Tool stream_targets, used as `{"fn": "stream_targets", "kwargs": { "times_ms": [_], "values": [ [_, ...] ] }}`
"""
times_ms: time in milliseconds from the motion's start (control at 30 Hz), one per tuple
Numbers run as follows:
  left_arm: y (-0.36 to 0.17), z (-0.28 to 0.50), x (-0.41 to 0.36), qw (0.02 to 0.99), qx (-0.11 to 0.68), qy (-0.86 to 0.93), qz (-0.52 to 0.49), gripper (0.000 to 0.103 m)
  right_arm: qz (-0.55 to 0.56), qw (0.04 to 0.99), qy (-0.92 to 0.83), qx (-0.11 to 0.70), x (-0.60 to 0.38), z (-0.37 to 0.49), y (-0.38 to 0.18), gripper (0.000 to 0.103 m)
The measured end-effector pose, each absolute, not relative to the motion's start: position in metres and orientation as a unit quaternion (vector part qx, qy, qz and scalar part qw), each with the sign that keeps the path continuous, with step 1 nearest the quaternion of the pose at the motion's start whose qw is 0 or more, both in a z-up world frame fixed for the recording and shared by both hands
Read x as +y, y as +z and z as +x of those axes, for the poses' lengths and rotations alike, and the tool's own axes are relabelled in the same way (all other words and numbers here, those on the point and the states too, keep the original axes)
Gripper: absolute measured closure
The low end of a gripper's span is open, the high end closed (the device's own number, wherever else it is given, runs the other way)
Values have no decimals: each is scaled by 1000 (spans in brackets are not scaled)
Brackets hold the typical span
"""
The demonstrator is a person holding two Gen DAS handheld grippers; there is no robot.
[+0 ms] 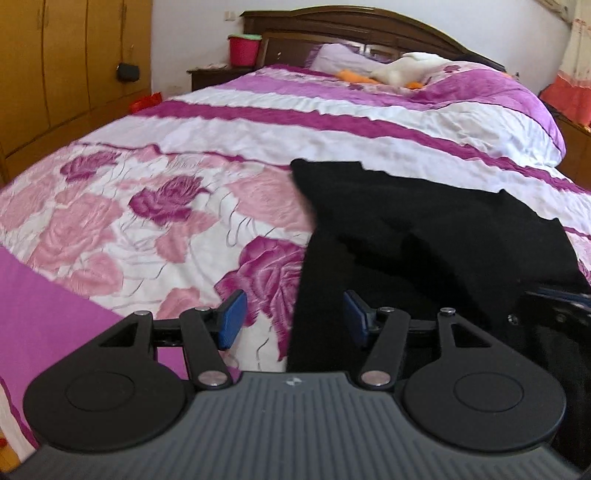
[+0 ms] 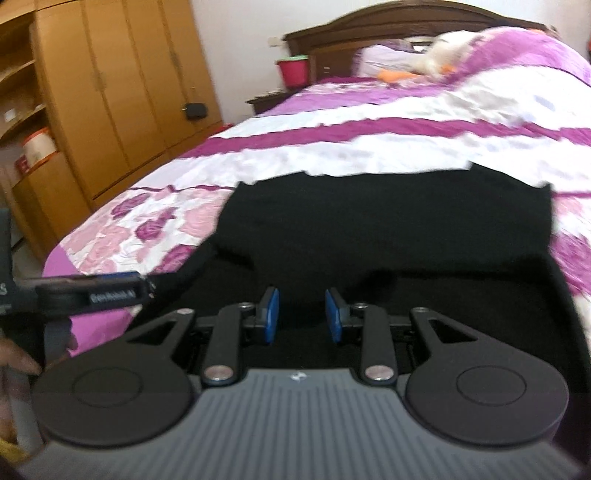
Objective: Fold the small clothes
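A black garment point(image 1: 424, 236) lies spread on the near end of the bed, with a raised fold across its middle. In the right wrist view the garment point(image 2: 388, 229) fills the centre. My left gripper point(image 1: 293, 317) is open, its jaws wide apart over the garment's left edge, holding nothing. My right gripper point(image 2: 301, 317) is open with a narrower gap, just above the garment's near part, holding nothing. The left gripper point(image 2: 110, 291) also shows at the left of the right wrist view, by the garment's left edge.
The bed has a pink, purple and white floral quilt point(image 1: 147, 206). A white and orange plush toy point(image 1: 402, 70) lies by the pillow near the dark headboard point(image 1: 332, 22). A wooden wardrobe point(image 2: 110, 92) stands left. A red bucket point(image 1: 243, 48) sits on the nightstand.
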State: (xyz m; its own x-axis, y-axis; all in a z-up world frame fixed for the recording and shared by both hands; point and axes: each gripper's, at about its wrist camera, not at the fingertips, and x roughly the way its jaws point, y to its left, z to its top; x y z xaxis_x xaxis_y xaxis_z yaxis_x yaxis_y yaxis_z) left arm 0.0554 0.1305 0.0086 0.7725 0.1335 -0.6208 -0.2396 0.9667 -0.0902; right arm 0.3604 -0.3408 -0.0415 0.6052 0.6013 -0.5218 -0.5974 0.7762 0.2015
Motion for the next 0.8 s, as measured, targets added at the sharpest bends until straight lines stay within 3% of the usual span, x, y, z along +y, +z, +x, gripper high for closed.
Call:
{"fn": "stream_targets", "kwargs": {
  "times_ms": [667,800],
  "values": [
    [-6,60,139,933,333,99,-96,40,-114,893,330,284,-276,385,-74,74],
    [-6,59,140,933,332,99,-97,40,-68,889,342,296,-287,392,-68,92]
  ]
}}
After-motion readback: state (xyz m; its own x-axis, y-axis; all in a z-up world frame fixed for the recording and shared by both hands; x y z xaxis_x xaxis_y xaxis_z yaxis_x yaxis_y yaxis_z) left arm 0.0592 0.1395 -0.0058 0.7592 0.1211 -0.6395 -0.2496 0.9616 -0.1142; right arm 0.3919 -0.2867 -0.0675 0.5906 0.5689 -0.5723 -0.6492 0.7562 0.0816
